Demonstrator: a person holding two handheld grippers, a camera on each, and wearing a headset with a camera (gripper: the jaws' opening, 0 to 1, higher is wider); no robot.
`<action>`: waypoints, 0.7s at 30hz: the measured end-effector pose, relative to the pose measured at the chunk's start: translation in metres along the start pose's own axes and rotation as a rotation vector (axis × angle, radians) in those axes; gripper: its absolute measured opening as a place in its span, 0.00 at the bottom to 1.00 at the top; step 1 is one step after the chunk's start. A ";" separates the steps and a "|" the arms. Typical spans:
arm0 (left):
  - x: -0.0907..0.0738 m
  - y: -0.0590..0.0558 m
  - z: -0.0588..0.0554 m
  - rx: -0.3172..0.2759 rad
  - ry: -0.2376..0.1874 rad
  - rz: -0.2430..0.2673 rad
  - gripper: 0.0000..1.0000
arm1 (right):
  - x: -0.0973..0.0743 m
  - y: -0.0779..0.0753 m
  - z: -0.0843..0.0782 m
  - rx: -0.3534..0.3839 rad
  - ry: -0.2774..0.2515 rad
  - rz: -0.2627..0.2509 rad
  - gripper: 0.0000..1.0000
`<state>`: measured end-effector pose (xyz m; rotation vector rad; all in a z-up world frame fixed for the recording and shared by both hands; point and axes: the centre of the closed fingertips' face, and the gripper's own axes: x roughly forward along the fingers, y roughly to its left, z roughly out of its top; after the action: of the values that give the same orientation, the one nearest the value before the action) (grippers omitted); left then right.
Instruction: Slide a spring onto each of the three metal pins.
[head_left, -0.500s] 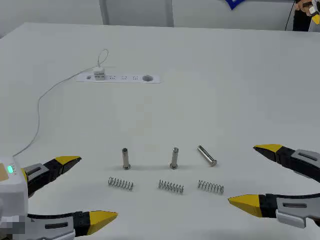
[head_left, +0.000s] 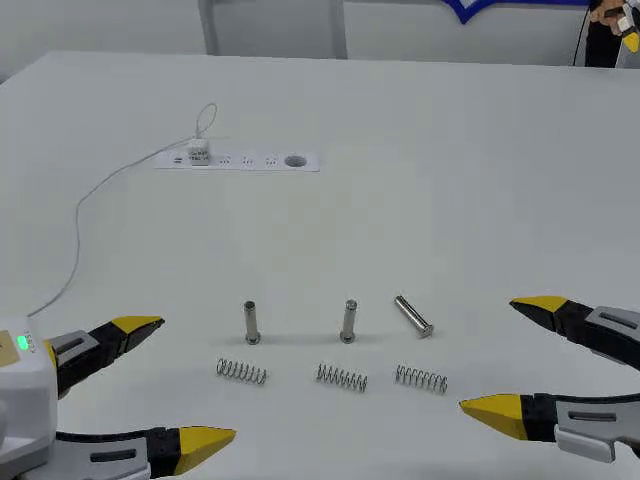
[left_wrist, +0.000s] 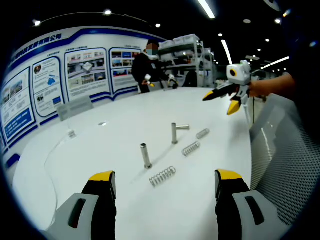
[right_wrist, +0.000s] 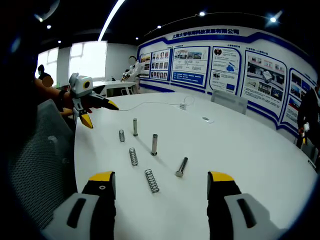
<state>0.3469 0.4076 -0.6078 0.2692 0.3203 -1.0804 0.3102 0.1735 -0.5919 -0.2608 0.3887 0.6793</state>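
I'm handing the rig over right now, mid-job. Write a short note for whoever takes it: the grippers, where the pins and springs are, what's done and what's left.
Left gripper: open, empty, at the near left of the table.
Right gripper: open, empty, at the near right.
Pins: left pin and middle pin stand upright; right pin lies on its side.
Springs: left spring, middle spring and right spring lie in a row, one in front of each pin.
Done: nothing; no spring is on a pin.
Left: all three springs. The lying pin probably needs picking up first.
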 end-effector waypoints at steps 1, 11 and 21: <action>0.000 0.000 0.000 0.001 0.000 0.001 0.83 | 0.000 0.000 0.000 -0.001 0.000 0.002 0.76; -0.001 0.000 0.000 0.000 -0.001 0.007 0.83 | 0.002 0.000 0.001 -0.005 0.009 0.009 0.75; -0.001 -0.002 0.000 0.002 -0.004 0.008 0.82 | 0.004 -0.002 0.002 -0.006 0.013 0.008 0.75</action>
<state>0.3451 0.4076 -0.6071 0.2698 0.3143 -1.0734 0.3144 0.1750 -0.5915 -0.2693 0.4007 0.6869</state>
